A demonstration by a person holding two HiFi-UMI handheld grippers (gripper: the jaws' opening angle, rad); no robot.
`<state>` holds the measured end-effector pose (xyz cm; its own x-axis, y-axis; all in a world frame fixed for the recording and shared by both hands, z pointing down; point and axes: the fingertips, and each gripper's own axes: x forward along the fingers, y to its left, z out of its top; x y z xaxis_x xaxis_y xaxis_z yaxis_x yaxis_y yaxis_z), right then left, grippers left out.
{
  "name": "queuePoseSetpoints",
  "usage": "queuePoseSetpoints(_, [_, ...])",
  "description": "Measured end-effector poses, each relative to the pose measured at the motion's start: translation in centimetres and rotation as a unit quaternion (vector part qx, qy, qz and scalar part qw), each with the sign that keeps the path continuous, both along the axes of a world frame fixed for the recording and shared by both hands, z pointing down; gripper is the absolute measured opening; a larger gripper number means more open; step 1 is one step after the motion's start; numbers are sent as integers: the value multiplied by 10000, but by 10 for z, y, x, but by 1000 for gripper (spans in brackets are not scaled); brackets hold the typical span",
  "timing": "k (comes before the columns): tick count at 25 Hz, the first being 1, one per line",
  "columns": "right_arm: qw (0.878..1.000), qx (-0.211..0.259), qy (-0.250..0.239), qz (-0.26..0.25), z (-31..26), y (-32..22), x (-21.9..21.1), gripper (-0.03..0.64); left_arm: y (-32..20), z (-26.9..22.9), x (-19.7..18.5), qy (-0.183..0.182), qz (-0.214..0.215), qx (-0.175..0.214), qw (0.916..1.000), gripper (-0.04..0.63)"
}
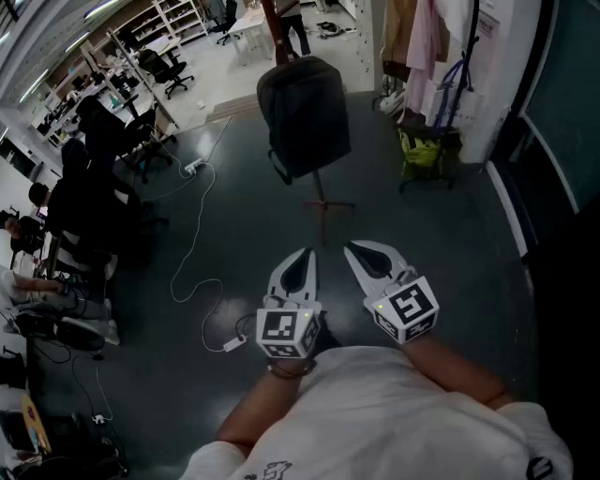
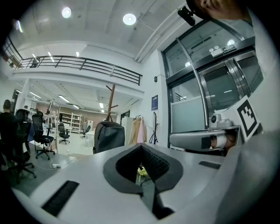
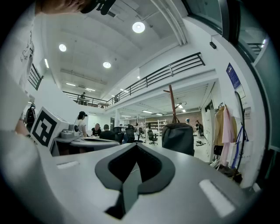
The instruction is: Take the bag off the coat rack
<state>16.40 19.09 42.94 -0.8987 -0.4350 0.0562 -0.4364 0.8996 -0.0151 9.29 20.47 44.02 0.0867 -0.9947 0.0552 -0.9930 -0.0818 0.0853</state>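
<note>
Nothing done yet, we judge. The dark grey fabric backpack [image 1: 305, 112] hangs on the brown wooden coat rack [image 1: 272, 28] at upper centre of the frame, well apart from us; approach, grab & lift-off all remain. Left gripper [image 1: 302, 258], lower centre: jaws together, empty. Right gripper [image 1: 356, 251], just beside it, is the same, w/ tips closed on nothing.

Office hall: swivel chairs [image 1: 172, 67], mezzanine [image 2: 83, 65]
</note>
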Motion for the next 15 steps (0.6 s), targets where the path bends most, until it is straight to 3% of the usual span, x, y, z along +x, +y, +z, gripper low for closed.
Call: queuePoseSetpoints(15, [9999,-124,-91,18,5,-12,-13,3,-13,2,-14,97,80,-3,9999,2])
